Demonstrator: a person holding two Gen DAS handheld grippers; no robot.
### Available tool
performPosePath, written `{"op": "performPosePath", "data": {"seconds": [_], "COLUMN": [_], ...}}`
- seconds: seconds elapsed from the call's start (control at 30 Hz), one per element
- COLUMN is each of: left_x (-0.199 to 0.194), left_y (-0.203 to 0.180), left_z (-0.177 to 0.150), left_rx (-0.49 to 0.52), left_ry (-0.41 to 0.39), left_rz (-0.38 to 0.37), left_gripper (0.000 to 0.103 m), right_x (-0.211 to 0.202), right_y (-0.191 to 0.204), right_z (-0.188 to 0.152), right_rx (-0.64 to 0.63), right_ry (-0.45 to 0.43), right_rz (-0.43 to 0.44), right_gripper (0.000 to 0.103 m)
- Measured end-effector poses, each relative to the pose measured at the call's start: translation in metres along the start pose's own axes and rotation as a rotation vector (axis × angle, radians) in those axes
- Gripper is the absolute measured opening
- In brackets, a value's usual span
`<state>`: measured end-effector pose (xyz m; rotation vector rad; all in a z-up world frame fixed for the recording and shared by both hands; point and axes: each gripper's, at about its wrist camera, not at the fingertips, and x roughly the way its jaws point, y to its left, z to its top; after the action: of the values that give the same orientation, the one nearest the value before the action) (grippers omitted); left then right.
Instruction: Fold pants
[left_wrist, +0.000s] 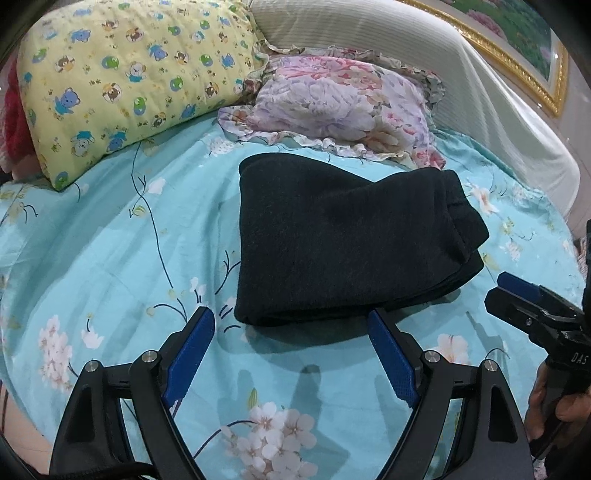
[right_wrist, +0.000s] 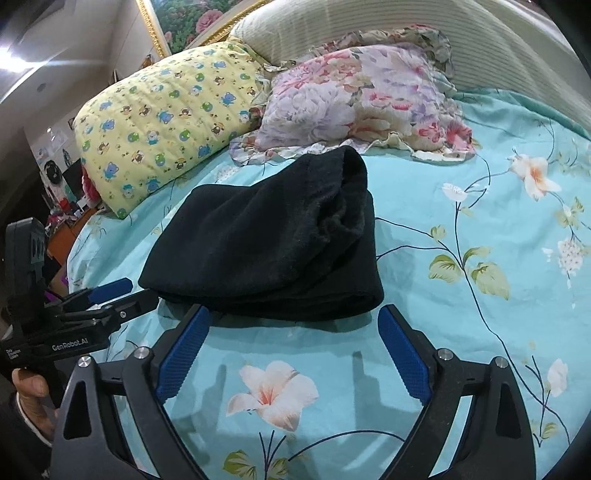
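Both grippers, left gripper (left_wrist: 291, 332) and right gripper (right_wrist: 293, 330), hover with jaws spread and empty at lower frame, just short of the black pants (left_wrist: 343, 243) lying folded mid-frame on the bedsheet (left_wrist: 110, 240), so folding looks finished and only a final tidy or withdrawal remains.

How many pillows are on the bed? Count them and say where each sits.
2. The yellow cartoon-print quilted pillow lies at the head of the bed, on the left. The ruffled floral pillow lies beside it, just behind the folded black pants. Others may be hidden.

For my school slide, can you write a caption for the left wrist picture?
Open left gripper hovers before folded black pants on a flowery blue bedsheet.
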<state>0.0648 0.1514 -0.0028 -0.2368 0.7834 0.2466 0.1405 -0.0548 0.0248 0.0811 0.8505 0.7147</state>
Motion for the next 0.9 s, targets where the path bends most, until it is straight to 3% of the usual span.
{"op": "performPosePath", "data": {"seconds": [0.27, 0.9], "left_x": [-0.002, 0.011], "left_y": [-0.007, -0.010], "left_z": [-0.008, -0.021], "left_rx": [0.035, 0.050], "left_ry": [0.017, 0.014], "left_rz": [0.026, 0.089], "left_gripper": [0.086, 0.091], "right_x": [0.000, 0.008], "right_y": [0.013, 0.029], "right_z": [-0.008, -0.018], "right_rx": [-0.060, -0.124], "right_ry": [-0.010, -0.021], "right_rz": [-0.044, -0.056], "right_gripper": [0.096, 0.099]}}
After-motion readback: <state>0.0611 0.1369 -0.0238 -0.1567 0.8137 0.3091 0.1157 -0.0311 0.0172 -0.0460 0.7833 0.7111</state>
